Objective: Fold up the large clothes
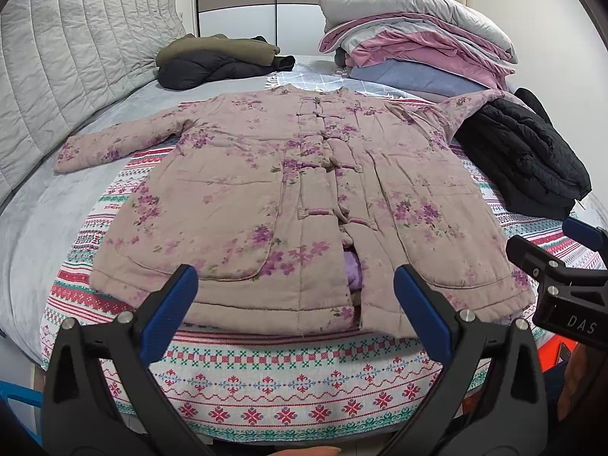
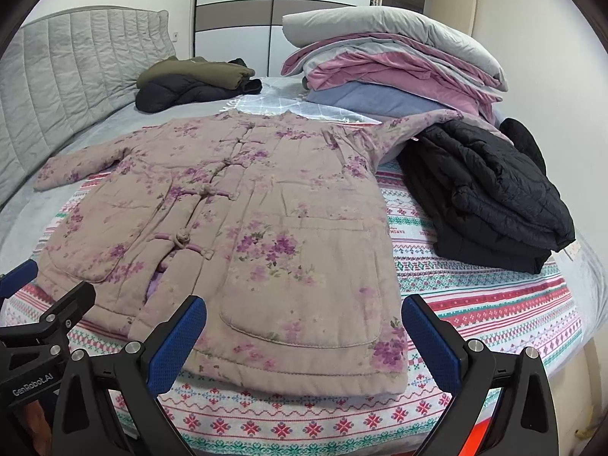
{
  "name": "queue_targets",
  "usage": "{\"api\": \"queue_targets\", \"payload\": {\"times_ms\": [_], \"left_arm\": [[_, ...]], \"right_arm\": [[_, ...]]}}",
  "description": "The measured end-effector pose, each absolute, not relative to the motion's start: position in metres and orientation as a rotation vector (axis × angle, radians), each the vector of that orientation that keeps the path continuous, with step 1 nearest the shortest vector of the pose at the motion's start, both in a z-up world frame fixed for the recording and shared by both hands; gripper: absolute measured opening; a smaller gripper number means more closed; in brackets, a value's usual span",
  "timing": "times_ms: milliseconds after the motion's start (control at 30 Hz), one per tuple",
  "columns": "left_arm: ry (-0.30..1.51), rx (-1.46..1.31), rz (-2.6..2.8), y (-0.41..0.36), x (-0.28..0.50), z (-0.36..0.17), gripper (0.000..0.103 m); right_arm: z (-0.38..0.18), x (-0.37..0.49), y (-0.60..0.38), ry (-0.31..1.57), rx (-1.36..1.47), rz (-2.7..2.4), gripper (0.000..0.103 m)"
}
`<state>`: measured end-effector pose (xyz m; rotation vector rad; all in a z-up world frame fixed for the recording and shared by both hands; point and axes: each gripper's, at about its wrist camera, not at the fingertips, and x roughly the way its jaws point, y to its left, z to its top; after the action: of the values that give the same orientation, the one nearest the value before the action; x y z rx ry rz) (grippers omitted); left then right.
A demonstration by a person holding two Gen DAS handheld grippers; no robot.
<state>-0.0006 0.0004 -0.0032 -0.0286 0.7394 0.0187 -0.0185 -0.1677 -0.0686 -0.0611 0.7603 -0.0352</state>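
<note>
A padded pink floral jacket (image 1: 243, 190) (image 2: 266, 228) lies flat and face up on a patterned blanket (image 1: 288, 387) (image 2: 475, 304) on the bed, buttoned down the front, sleeves spread. Its right sleeve runs up against a black jacket. My left gripper (image 1: 296, 304) hovers wide open just short of the hem's middle, nothing between its blue pads. My right gripper (image 2: 304, 338) is open too, above the hem's right corner, its jaws framing the pocket without touching. Each gripper shows at the edge of the other's view: right gripper body (image 1: 562, 285), left gripper body (image 2: 41, 334).
A folded black puffer jacket (image 1: 520, 159) (image 2: 490, 197) lies right of the floral one. A stack of folded quilts (image 1: 414, 45) (image 2: 391, 72) sits at the back right, and olive and black jackets (image 1: 216, 60) (image 2: 190, 83) at the back. A grey padded headboard (image 1: 68, 68) lines the left.
</note>
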Motion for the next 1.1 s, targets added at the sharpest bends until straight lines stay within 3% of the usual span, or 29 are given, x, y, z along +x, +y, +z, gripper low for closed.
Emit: {"api": "queue_targets", "payload": {"times_ms": [1100], "left_arm": [[0.738,-0.071,0.06,0.021,0.006,-0.01,0.102]], "right_arm": [[-0.066,-0.021,-0.175,0.724,-0.097,-0.123,0.103]]}}
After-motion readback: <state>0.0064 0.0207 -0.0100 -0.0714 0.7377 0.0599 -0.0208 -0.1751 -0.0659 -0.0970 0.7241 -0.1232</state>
